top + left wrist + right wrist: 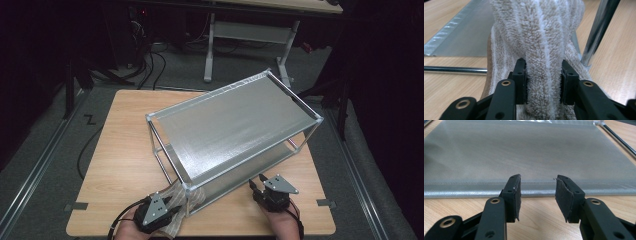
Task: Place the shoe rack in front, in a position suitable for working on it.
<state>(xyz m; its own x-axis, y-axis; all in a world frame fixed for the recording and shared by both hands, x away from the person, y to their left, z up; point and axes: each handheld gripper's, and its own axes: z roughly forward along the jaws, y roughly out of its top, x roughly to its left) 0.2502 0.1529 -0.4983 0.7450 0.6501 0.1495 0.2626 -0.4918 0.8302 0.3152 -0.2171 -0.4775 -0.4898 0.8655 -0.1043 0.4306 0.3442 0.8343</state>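
My left claw (544,75) grips a bunched fold of the towel (541,37): both pads press into the pile from either side. My right claw (537,195) stands open with nothing between its pads, low over the tabletop (454,207) and facing the lower fabric shelf (524,152) of the rack (235,125).

Procedure, as I judge it: I keep the left grip firm and guide the towel past the rack's near corner post (596,32), since terry pile may snag on the metal. I hold the right claw ready to catch a free edge if the cloth sags or folds under.

The towel is beige terry with pale stripes, thick and soft, gathered into a ridge at the pads. In the high view it lies at the tabletop's near edge, bunched against the rack's near-left corner (186,187), partly under my left claw (167,212).
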